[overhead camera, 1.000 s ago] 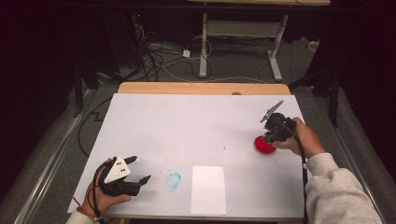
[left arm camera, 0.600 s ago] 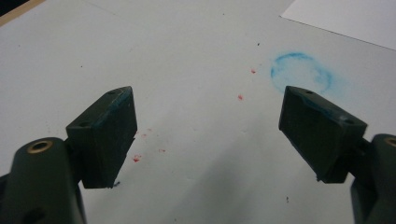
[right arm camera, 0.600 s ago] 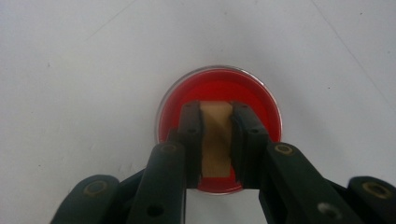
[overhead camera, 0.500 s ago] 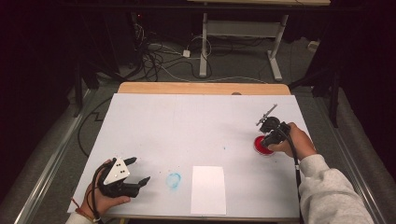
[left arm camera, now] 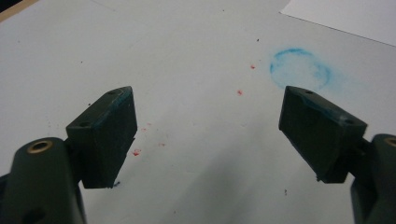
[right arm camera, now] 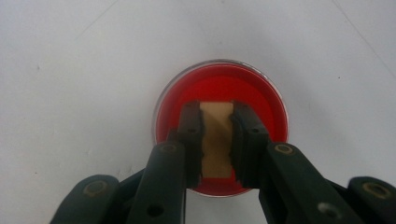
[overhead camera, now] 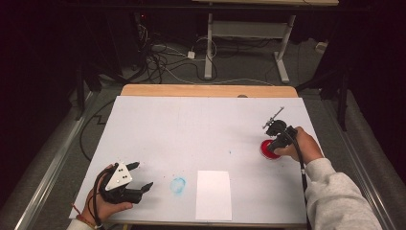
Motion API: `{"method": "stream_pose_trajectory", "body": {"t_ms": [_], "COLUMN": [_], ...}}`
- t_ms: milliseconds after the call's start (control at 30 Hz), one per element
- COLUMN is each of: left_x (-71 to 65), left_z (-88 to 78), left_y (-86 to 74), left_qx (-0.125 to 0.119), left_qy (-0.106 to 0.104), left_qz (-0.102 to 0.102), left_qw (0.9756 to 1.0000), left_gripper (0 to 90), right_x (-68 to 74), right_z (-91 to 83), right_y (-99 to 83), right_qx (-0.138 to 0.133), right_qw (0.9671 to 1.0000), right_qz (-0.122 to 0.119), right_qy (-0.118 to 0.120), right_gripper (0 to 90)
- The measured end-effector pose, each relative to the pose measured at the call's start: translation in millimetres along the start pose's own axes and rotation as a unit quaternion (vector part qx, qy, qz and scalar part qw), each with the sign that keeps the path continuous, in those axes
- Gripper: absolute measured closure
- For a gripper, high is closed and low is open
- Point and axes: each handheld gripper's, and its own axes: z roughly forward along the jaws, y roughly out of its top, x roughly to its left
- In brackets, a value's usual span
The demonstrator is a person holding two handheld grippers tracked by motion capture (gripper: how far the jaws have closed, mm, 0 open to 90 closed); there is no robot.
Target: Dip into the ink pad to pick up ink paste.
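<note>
A round red ink dish [overhead camera: 266,152] [right arm camera: 261,100] sits on the white table [overhead camera: 191,124] at the right. My right gripper [overhead camera: 271,145] [right arm camera: 216,112] points down into it, shut on a small tan block [right arm camera: 216,144] whose far end is over the red surface. Whether the block touches the ink I cannot tell. At the front left my left gripper [overhead camera: 143,174] [left arm camera: 210,126] rests low over the table, open, with nothing between its jaws. Blue smears mark its pads [left arm camera: 116,100].
A white sheet of paper [overhead camera: 213,194] [left arm camera: 345,18] lies near the front edge, with a faint blue ring stain [overhead camera: 178,184] [left arm camera: 301,70] to its left. Small red specks [left arm camera: 239,92] dot the table by the left gripper. A wooden strip [overhead camera: 206,90] borders the far edge.
My right gripper has shifted slightly left and down toward the red dish with the block in it. The left gripper has stayed put.
</note>
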Motion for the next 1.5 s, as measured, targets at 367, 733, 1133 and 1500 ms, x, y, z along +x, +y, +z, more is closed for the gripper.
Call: {"method": "stream_pose_trajectory", "body": {"t_ms": [367,733,1133,1500], "left_x": [-1.2,0.0,-1.2,-0.5], "left_z": [-1.4,-0.9,0.5,1.0], "left_y": [-0.1,1.5,3.1,2.1], "left_qx": [0.002,-0.001,0.001,0.003], "left_qy": [0.001,0.002,0.000,-0.001], "left_qz": [0.003,0.003,0.006,0.005], "left_qw": [1.0000,1.0000,1.0000,1.0000], "left_gripper": [18.8,18.8,18.8,18.8], "right_x": [5.3,4.7,5.0,3.9], "right_z": [0.6,-38.8,-70.7,-24.2], "right_y": [3.6,4.5,7.4,6.6], "right_qx": [0.014,-0.017,-0.046,-0.002], "right_qw": [0.9998,0.9993,0.9978,0.9993], "right_qz": [-0.007,-0.032,-0.037,-0.031], "right_qy": [-0.016,-0.012,-0.031,-0.020], "right_gripper": [77.0,76.8,76.7,76.7]}}
